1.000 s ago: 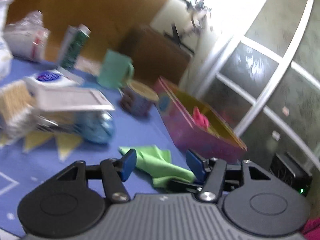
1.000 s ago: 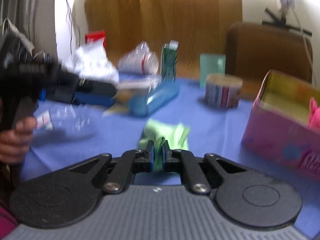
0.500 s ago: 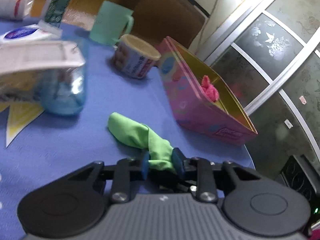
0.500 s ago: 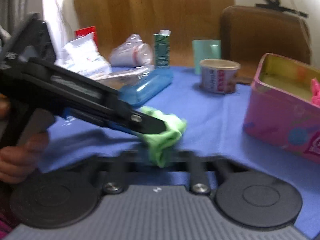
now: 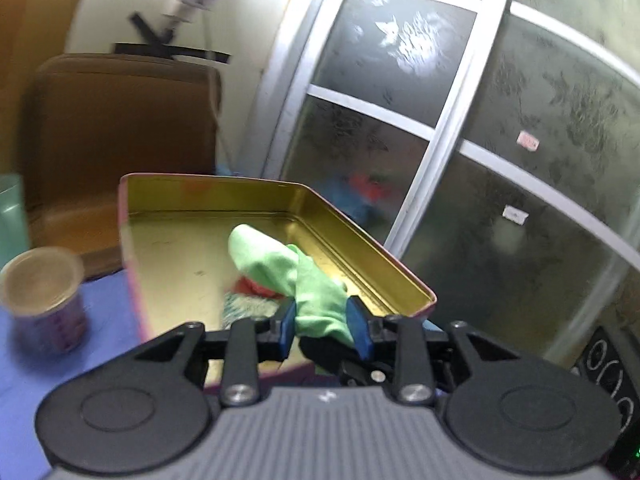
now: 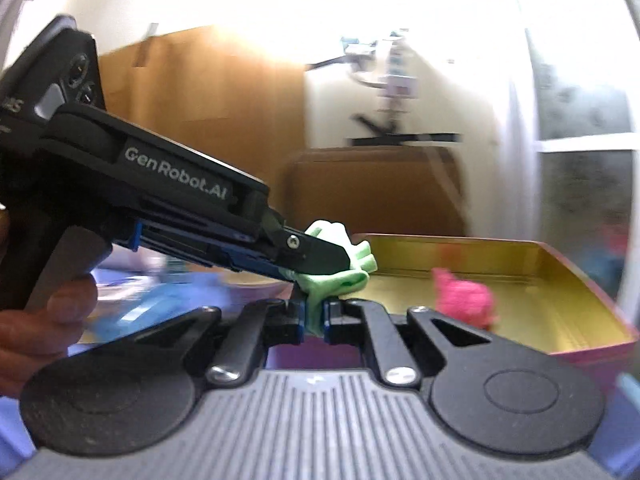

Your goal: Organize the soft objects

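Note:
A light green cloth [image 5: 296, 276] [image 6: 340, 276] is pinched by both grippers and hangs lifted at the near edge of the pink tin box [image 5: 134, 288] [image 6: 592, 348], whose inside is gold. My left gripper [image 5: 322, 326] is shut on one end, its blue pads pressing the fabric. My right gripper [image 6: 315, 316] is shut on the other end, just below the left gripper's fingertips [image 6: 320, 258]. A pink soft item [image 6: 466, 298] lies in the box, and part of it shows under the green cloth [image 5: 256, 286].
A round printed cup [image 5: 44, 300] stands on the blue tablecloth [image 5: 100, 340] left of the box. A mint green mug [image 5: 12, 212] is at the far left edge. Behind are a brown chair [image 5: 120, 128] and frosted glass doors [image 5: 500, 160]. A hand [image 6: 44, 328] holds the left gripper's handle.
Both grippers carried the green cloth from the blue tablecloth up and over to the pink box. The left gripper, open a second ago, closed on the cloth before the lift.

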`<control>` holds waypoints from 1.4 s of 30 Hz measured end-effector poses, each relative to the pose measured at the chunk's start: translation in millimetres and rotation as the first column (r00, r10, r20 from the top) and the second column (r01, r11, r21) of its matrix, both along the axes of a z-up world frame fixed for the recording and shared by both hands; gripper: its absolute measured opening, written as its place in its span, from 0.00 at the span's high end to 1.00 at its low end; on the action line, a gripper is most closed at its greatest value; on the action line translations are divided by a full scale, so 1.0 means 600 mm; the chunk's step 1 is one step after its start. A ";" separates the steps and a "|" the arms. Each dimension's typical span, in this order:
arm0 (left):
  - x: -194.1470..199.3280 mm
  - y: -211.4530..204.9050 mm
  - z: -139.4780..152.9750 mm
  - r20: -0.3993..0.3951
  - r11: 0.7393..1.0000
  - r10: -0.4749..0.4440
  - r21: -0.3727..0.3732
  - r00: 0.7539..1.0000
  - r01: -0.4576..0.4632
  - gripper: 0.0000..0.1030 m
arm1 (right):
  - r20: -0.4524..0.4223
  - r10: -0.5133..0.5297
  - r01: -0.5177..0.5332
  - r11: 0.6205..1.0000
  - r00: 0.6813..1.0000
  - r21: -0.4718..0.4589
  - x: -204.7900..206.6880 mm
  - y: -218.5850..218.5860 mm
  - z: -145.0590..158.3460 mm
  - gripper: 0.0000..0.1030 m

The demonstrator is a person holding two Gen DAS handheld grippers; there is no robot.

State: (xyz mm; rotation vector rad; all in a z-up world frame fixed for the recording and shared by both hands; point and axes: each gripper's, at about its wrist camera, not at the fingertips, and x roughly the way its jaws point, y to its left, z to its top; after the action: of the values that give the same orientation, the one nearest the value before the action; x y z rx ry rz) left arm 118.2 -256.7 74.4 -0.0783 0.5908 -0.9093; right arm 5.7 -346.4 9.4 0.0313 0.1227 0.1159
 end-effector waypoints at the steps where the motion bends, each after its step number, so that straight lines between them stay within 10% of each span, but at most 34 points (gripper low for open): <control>1: 0.004 -0.020 -0.002 0.014 1.000 0.019 0.024 1.000 -0.019 0.56 | -0.003 -0.035 0.035 0.999 0.999 -0.010 0.005 -0.011 -0.001 0.89; 6: 0.013 -0.052 -0.021 0.034 0.990 0.110 0.087 0.993 -0.112 0.49 | -0.047 -0.256 0.250 0.963 0.965 -0.102 0.058 -0.069 -0.025 0.84; 10: -0.005 -0.015 -0.022 0.044 0.993 0.108 0.051 0.993 -0.110 0.42 | -0.079 -0.323 0.320 0.946 0.943 -0.039 0.064 -0.107 -0.034 0.24; 18: -0.088 0.120 -0.021 0.146 0.991 0.131 -0.003 0.981 -0.132 0.32 | 0.034 -0.272 0.270 0.961 0.962 0.057 0.019 -0.086 -0.020 0.26; 26: -0.130 0.308 -0.080 0.060 0.936 0.352 0.008 0.934 -0.353 0.32 | 0.013 0.071 -0.071 0.996 0.997 0.052 0.014 0.035 0.001 0.54; 33: -0.145 0.472 -0.129 -0.099 0.784 0.610 -0.069 0.786 -0.617 0.33 | -0.185 0.420 -0.418 0.907 0.888 0.053 0.089 0.173 -0.004 0.53; 42: -0.154 0.538 -0.145 -0.217 0.703 0.621 -0.272 0.754 -0.657 0.33 | -0.357 0.501 -0.428 0.863 0.788 0.266 0.217 0.269 0.004 0.53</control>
State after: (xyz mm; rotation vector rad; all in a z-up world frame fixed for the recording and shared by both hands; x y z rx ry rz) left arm 26.1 66.4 -12.6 -0.6151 0.4523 -0.3021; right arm 136.1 -184.7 11.7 0.2008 0.5521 0.6236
